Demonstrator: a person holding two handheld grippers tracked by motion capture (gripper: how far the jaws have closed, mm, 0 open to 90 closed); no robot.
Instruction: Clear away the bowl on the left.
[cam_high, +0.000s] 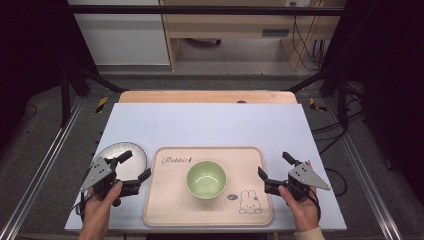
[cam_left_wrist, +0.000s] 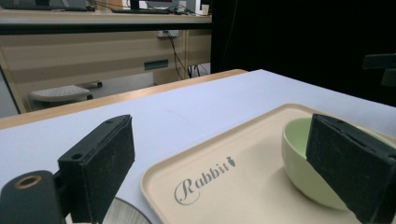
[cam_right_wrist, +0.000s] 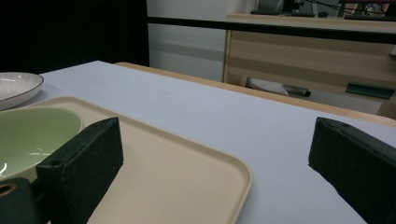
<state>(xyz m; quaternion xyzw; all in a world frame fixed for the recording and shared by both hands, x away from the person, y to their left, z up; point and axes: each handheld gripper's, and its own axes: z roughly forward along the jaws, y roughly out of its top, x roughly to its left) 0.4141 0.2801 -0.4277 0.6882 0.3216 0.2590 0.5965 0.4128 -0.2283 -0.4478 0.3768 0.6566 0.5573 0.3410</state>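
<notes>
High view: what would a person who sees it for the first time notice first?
Most likely the green bowl, alone in the middle of the beige tray at the table's near edge. Next, the two grippers, both open: the left gripper over the white plate beside the tray's left side, the right gripper at the tray's right edge.

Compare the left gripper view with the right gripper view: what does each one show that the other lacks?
Left gripper view alone: the "Rabbit" lettering on the tray.

Right gripper view alone: most of the white plate resting on the table beyond the tray, and the tray's rounded near corner.

Both: the beige tray, the green bowl standing on it, the pale table surface, and a wooden desk behind.
</notes>
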